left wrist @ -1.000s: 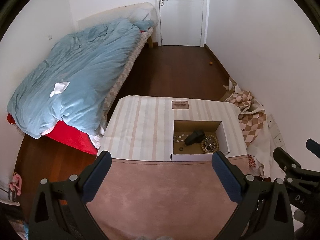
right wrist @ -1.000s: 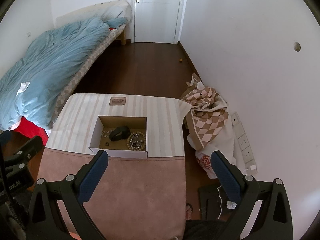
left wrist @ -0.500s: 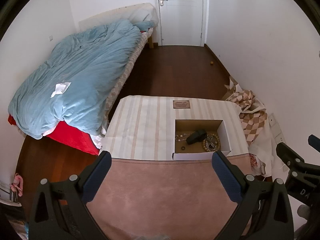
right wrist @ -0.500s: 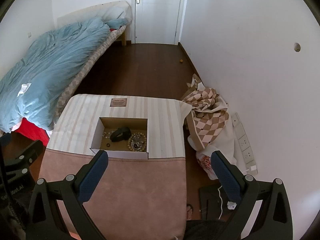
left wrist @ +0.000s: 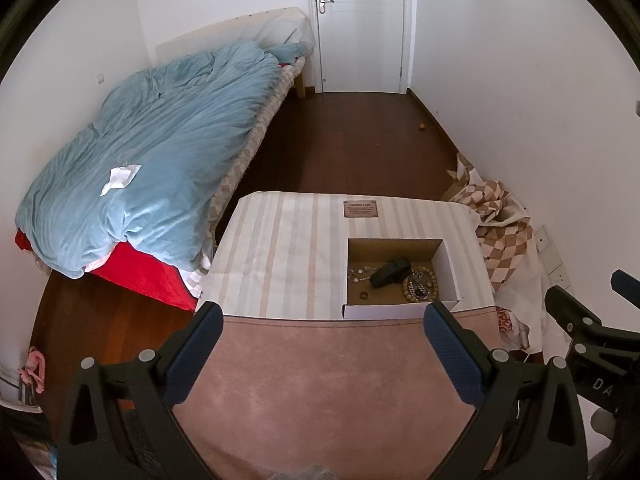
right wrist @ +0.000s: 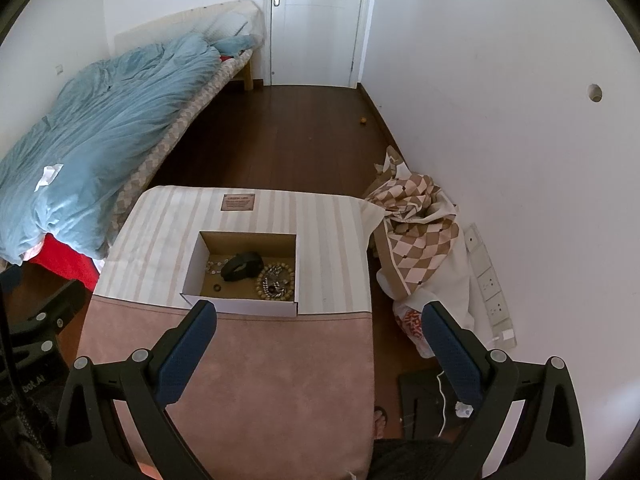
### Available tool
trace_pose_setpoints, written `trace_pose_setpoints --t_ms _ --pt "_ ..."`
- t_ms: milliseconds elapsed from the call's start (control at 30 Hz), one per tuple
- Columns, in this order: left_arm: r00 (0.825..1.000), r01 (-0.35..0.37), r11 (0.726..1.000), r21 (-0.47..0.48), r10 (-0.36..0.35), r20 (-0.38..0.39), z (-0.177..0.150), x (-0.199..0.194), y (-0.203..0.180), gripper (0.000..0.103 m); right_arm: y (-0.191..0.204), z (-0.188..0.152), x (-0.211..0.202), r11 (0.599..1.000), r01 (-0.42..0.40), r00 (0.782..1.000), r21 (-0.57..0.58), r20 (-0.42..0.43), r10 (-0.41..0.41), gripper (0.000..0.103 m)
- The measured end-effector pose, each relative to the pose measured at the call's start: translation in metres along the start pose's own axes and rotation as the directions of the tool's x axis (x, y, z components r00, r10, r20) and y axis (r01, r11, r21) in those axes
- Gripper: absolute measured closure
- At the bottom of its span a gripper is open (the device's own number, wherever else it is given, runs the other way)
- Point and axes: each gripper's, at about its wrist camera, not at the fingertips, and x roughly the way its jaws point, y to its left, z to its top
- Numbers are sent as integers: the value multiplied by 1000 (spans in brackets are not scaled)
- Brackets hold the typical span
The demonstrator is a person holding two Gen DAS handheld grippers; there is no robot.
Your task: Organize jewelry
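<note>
- Bedroom first: we see a bed (left wrist: 160, 160) under a blue quilt along the left wall, dark floor, and a white door (left wrist: 360, 24) at the far end.
- Our worktop (left wrist: 320, 380) is cloth-covered, striped at the far half and pink near us.
- On the striped part sits an open cardboard box (right wrist: 192, 268).
- Inside the box lie the jewelry pieces: a dark band (right wrist: 240, 266), a beaded bracelet (right wrist: 276, 282) with a chain coiled inside it, a thin chain (right wrist: 216, 266) and a small ring (right wrist: 216, 288).
- Our left tool (left wrist: 322, 326) and right tool (right wrist: 320, 320) both hang above the pink cloth, short of the box, fingers spread apart and holding nothing.
- Everything already lies in the box, which fits sorted or waiting; for any pick, we judge one separate piece, approached from above, safest.
</note>
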Motion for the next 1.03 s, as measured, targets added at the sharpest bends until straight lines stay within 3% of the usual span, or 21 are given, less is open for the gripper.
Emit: trace_pose_setpoints --t_ms 800,1033 --pt "1000 4 1000 -4 -4 -5 -1 -2 2 1 0 -2 -1 1000 -14 1000 -5 5 14 0" --pt "999 42 999 -20 -42 -9 -3 -2 1 1 0 -2 -1 1000 -16 1000 -5 4 16 0"
